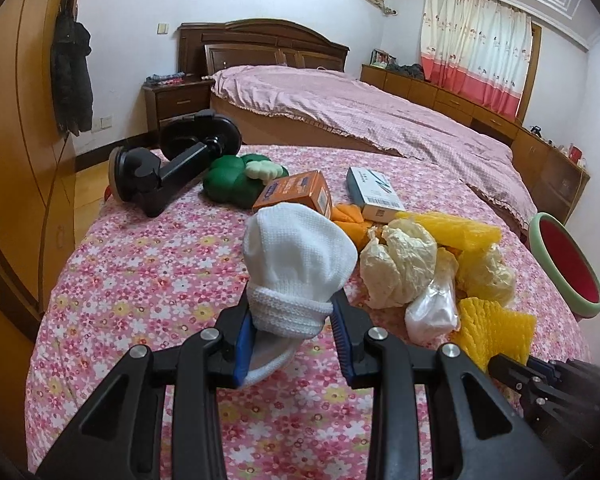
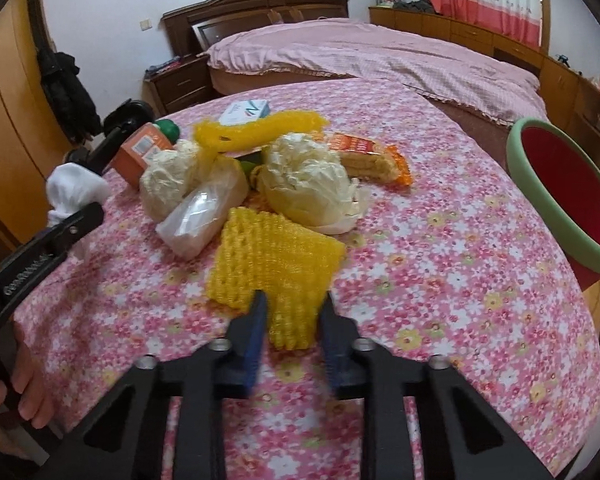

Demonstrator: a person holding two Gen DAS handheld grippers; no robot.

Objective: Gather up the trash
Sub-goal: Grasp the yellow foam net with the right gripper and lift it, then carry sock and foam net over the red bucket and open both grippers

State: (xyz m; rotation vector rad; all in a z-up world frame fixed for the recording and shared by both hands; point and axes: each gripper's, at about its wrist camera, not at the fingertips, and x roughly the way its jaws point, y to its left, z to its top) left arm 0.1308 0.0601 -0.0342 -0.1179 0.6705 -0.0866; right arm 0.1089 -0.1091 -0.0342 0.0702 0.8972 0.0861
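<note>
Gripping noted: white sock (image 1: 296,268) was clamped by left gripper (image 1: 292,320). Right gripper (image 2: 290,312), jaws apart, was set astride yellow foam net (image 2: 276,256); closure, then carriage to red bin (image 2: 572,184), was judged next.

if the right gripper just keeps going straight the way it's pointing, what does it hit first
The yellow foam net: the right gripper already has its near corner between its open fingers. Straight beyond that lies the crumpled cream paper ball, though depth is hard to judge through the fisheye.

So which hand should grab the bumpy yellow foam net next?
Probably the right. The right gripper already straddles the near yellow foam net, jaws open around its edge. The left gripper is busy, shut on a white sock.
</note>
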